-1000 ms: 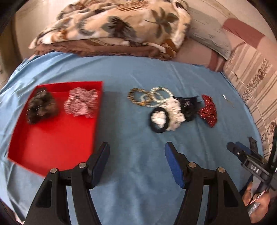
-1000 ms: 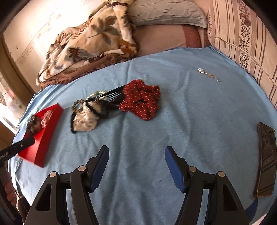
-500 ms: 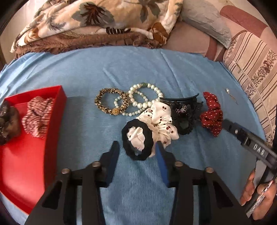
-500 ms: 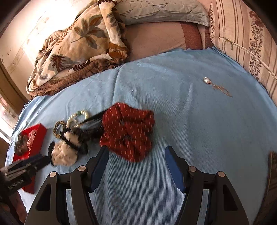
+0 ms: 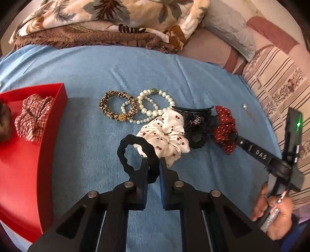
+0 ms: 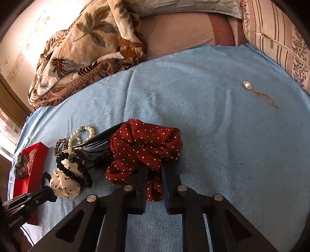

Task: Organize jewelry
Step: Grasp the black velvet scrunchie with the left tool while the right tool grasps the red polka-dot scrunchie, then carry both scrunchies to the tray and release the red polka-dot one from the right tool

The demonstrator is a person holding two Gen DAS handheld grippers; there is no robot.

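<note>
My left gripper (image 5: 154,162) is closing its jaws, and the pads pinch the near band of a black scrunchie (image 5: 126,153). That scrunchie lies against a white cherry-print scrunchie (image 5: 166,135) on the blue sheet (image 5: 87,151). My right gripper (image 6: 154,170) is also closing, its pads pressing the near edge of a red polka-dot scrunchie (image 6: 143,149). Behind these lie pearl bracelets (image 5: 153,106), a leopard-print bracelet (image 5: 118,106), a black lace scrunchie (image 5: 195,128) and a black hair comb (image 5: 193,110). The red tray (image 5: 48,135) at left holds a checked scrunchie (image 5: 33,118).
A pearl pendant on a thin chain (image 6: 248,85) lies apart at the far right of the sheet. A folded floral quilt (image 5: 108,17) and striped pillows (image 5: 281,87) border the back and right. A person's hand (image 5: 275,211) holds the right gripper's handle.
Both grippers have moved forward and down to the pile. The left jaws went from wide open to pinching the black scrunchie, and the right jaws have closed on the red scrunchie.
</note>
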